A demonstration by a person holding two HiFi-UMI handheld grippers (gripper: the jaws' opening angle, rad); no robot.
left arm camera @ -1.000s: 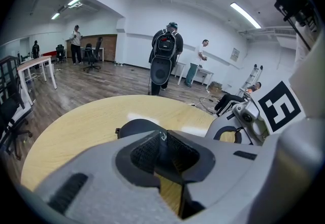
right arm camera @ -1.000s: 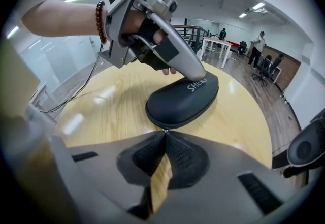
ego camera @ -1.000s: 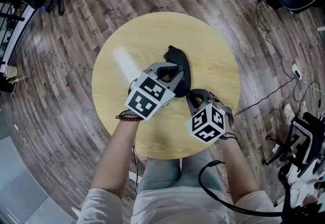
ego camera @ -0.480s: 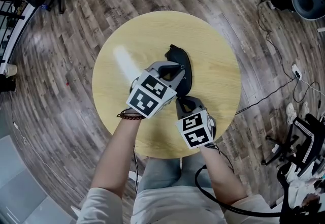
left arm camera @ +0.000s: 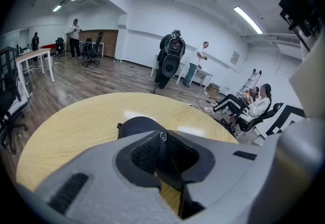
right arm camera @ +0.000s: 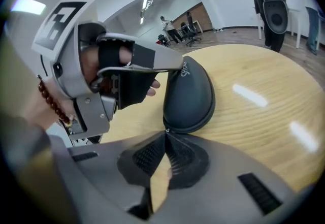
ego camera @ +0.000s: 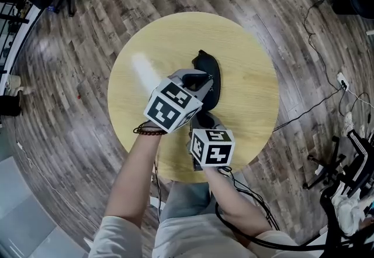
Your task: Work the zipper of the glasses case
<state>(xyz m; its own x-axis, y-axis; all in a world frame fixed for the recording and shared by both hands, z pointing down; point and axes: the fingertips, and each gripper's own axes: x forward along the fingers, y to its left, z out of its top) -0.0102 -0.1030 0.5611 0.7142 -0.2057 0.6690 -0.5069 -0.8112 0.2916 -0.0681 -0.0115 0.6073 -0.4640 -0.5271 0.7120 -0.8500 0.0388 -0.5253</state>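
Black, domed glasses case (ego camera: 208, 68) on round woodgrain table (ego camera: 248, 46).

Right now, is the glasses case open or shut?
Shut: the case has its halves together along the visible seam; the right tool pinches the pull at its near end.

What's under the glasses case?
Bare table shows around the glasses case resting on it. Directly beneath is hidden; the left claw and right claw cover its near end.
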